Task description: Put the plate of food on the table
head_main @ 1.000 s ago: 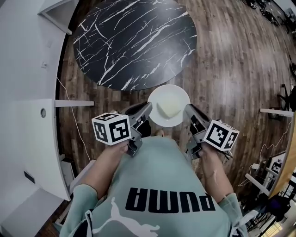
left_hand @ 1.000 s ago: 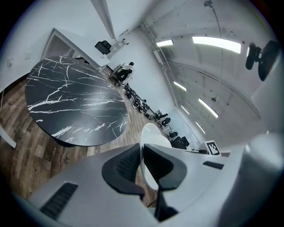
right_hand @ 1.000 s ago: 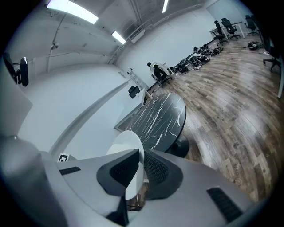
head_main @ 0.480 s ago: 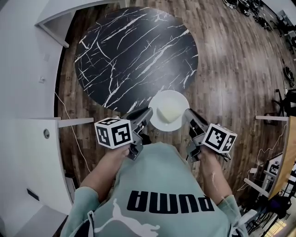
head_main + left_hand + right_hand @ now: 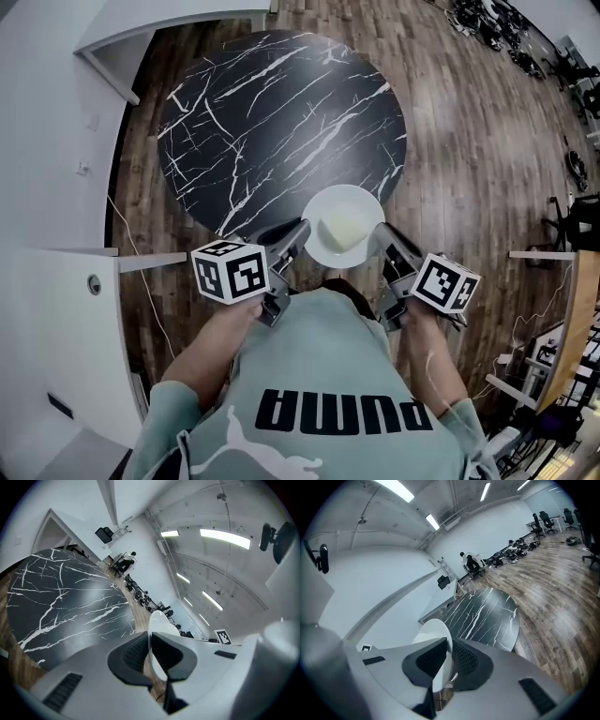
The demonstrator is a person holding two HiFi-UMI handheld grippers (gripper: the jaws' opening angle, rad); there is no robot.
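Note:
A white plate (image 5: 343,225) with a pale lump of food (image 5: 343,228) on it hangs over the near edge of the round black marble table (image 5: 281,112). My left gripper (image 5: 298,232) is shut on the plate's left rim and my right gripper (image 5: 382,234) is shut on its right rim. In the left gripper view the plate's rim (image 5: 157,620) runs edge-on between the jaws of the left gripper (image 5: 151,651). The right gripper view shows the plate (image 5: 433,632) pinched in the right gripper (image 5: 449,656), with the table (image 5: 485,616) ahead.
A white counter and wall (image 5: 56,281) run along the left. Wooden floor (image 5: 469,159) surrounds the table. Shelving edges (image 5: 553,253) and office chairs (image 5: 572,56) stand at the far right. A person (image 5: 472,563) sits far off by the wall.
The plate and both grippers have moved forward toward the table; the plate now overlaps the table's near edge. Both grippers still hold it.

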